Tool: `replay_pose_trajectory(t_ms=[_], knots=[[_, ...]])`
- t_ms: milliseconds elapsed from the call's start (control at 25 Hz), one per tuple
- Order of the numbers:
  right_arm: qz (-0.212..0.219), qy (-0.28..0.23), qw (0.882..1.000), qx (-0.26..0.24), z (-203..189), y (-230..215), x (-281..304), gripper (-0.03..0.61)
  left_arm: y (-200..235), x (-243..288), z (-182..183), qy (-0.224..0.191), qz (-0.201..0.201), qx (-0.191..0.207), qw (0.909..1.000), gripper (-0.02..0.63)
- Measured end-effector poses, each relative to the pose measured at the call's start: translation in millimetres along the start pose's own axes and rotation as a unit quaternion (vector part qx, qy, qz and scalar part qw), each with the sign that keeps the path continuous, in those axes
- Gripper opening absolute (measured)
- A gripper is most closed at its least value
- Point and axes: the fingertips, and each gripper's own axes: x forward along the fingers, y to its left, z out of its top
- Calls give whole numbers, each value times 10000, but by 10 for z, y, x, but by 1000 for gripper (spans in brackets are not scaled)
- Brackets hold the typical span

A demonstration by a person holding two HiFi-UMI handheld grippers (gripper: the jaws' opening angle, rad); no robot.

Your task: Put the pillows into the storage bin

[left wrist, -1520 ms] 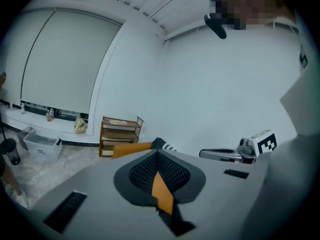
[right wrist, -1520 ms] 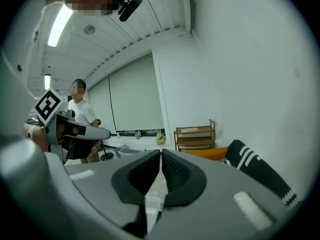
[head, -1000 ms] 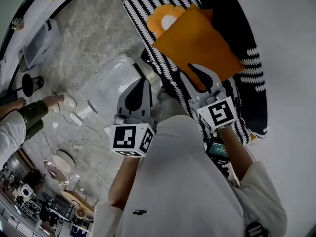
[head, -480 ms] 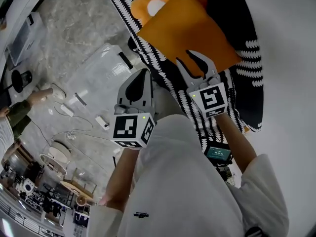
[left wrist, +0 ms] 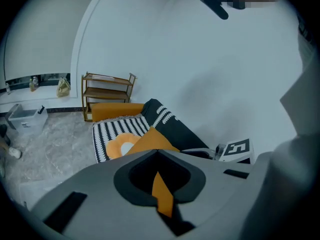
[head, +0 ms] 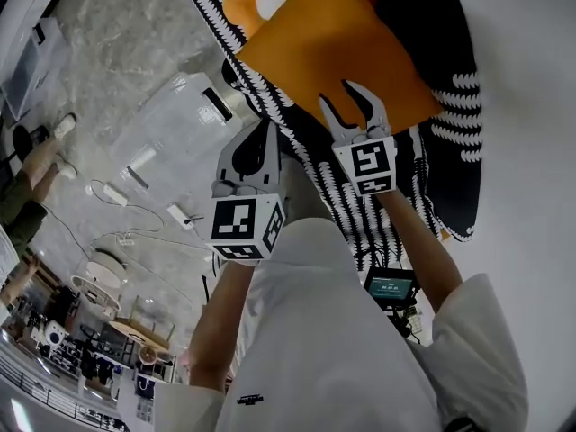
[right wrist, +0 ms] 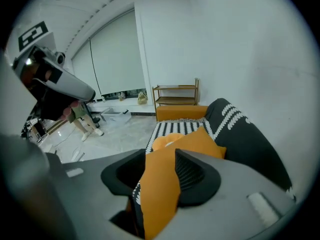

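A square orange pillow lies on the black-and-white patterned sofa, with a flower-shaped orange pillow behind it. My right gripper sits over the square pillow's near corner. Its jaws are opening, and orange fabric stands between them. My left gripper hangs shut with nothing in it, beside the sofa's edge and above the clear storage bin on the floor. Through the left gripper's jaws I see a sliver of the orange pillow.
A person's legs stand on the marble floor at the left, near cables and a white power strip. A second clear box and a wooden shelf stand by the far wall. A small screen hangs below my right arm.
My right gripper has moved further onto the orange pillow's corner and its jaws have spread wider. The left gripper stays shut. The person at the left has walked on.
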Motion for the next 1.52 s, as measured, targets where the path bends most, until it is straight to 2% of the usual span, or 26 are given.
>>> replay_pose_trajectory(t_ms=[280, 760, 1040, 1080, 1160, 1240, 1320, 1440, 1520], knots=[[-82, 335, 9994, -101, -329, -249, 308, 218, -8, 331, -174, 241, 9, -55, 9997, 9], [-268, 948, 9946, -332, -1106, -548, 805, 265, 146, 792, -762, 600, 147, -365, 9974, 9], [-424, 1240, 9896, -594, -1407, -687, 1043, 265, 101, 906, -928, 735, 108, -420, 9963, 9], [-480, 1269, 9885, -668, -1434, -718, 1076, 260, 97, 909, -946, 749, 106, -422, 9962, 9], [-620, 1286, 9872, -717, -1462, -787, 1134, 200, 104, 907, -977, 772, 123, -438, 9960, 9], [-649, 1309, 9877, -559, -1482, -810, 1158, 134, 118, 883, -1003, 787, 154, -471, 9957, 9], [-575, 1373, 9876, -488, -1495, -773, 1171, 103, 151, 857, -1010, 779, 190, -510, 9955, 9], [-363, 1503, 9869, -453, -1518, -676, 1191, 22, 223, 821, -987, 743, 226, -572, 9953, 9], [-230, 1585, 9866, -322, -1505, -646, 1195, 17, 265, 805, -953, 710, 237, -601, 9954, 9]])
